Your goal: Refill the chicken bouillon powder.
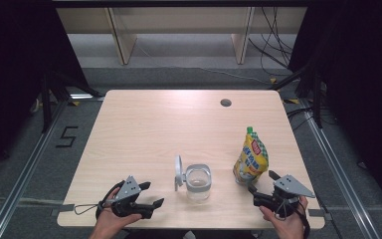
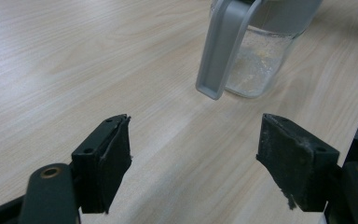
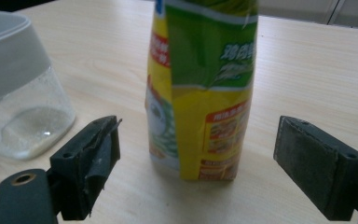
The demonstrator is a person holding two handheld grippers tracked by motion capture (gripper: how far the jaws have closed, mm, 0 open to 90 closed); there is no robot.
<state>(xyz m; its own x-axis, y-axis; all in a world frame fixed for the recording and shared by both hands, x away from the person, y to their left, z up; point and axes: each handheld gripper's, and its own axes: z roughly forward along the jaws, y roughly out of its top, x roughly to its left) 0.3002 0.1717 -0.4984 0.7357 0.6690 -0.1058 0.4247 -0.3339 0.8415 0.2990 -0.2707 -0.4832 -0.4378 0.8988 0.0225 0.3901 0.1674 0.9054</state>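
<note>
Yellow-green pouch (image 3: pixel 200 93) bears Chinese print, unreadable, ahead of right gripper (image 3: pixel 196 154).

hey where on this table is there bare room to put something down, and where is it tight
The far half of the table is bare, from the jar and yellow pouch back to the small round hole. The left side, beyond the left gripper, is also free. It is crowded along the near edge: jar with its lid open, pouch, and the right gripper just before the pouch.
</note>
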